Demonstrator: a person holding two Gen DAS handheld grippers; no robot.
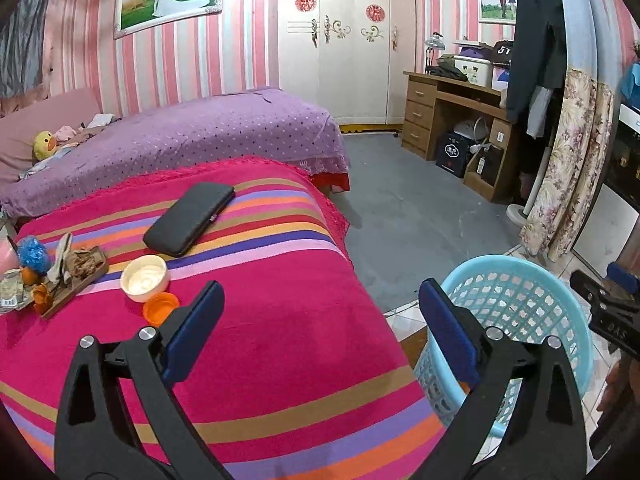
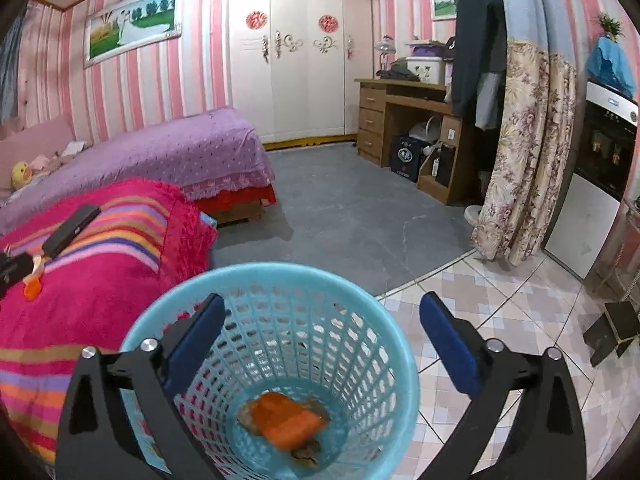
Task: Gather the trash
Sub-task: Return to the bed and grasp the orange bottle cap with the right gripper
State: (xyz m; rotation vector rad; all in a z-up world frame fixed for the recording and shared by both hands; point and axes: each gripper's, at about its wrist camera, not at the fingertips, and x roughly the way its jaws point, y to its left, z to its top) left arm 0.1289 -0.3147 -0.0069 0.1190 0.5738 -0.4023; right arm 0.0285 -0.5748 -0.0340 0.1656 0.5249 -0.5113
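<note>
A light blue mesh basket (image 2: 372, 320) stands on the floor beside the striped pink table cover (image 1: 260, 360). My right gripper (image 2: 322, 330) hangs open above the basket, nothing between its blue pads (image 2: 450, 344). An orange scrap (image 2: 290, 422), blurred, lies at the basket's bottom with brownish bits around it. My left gripper (image 1: 318, 328) is open and empty over the cover's right edge, the basket (image 1: 552, 304) to its right. On the cover's left lie a white bowl (image 1: 143, 279), an orange lid (image 1: 160, 307), and a wooden tray (image 1: 76, 280) with crumpled brown paper, orange peel and a blue wad.
A black case (image 1: 188, 218) lies farther back on the cover. A purple bed (image 1: 180, 136) stands behind, a white wardrobe (image 1: 352, 52) and wooden desk (image 1: 452, 116) at the far wall. A floral curtain (image 2: 520, 152) hangs at right. The right gripper's body (image 1: 608, 312) shows at the left view's right edge.
</note>
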